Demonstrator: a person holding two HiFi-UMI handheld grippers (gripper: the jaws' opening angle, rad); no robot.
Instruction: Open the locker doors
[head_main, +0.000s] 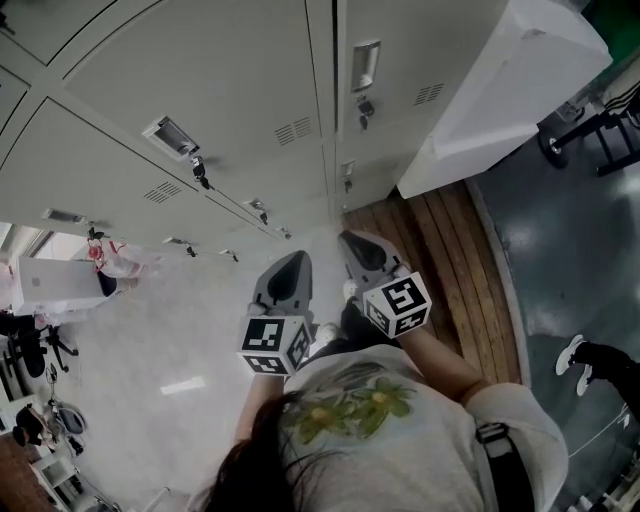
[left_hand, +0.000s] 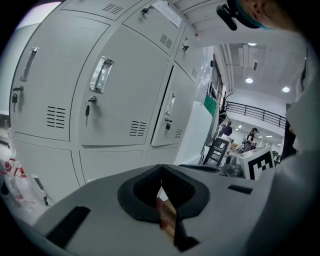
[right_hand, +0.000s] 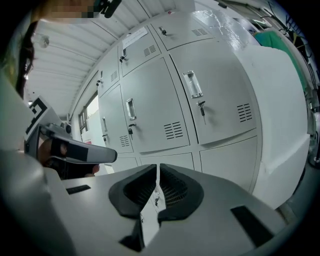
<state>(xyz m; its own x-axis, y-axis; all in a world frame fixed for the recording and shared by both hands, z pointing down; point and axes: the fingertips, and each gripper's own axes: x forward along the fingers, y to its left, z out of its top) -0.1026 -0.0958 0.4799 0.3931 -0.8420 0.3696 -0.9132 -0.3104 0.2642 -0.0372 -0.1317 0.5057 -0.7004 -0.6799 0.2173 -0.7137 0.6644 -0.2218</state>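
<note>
A bank of grey lockers fills the top of the head view, its doors closed, each with a metal handle and a key below it. My left gripper and right gripper point at the lockers' lower rows, side by side and apart from the doors. Both are shut with nothing between their jaws. In the left gripper view the left gripper faces a door with a handle. In the right gripper view the right gripper faces doors with handles, and the left gripper shows at the left.
A large white panel juts out from the lockers at the right. Below it runs a strip of wooden floor. A chair base and someone's shoe are at the far right. A plastic bag lies at the left.
</note>
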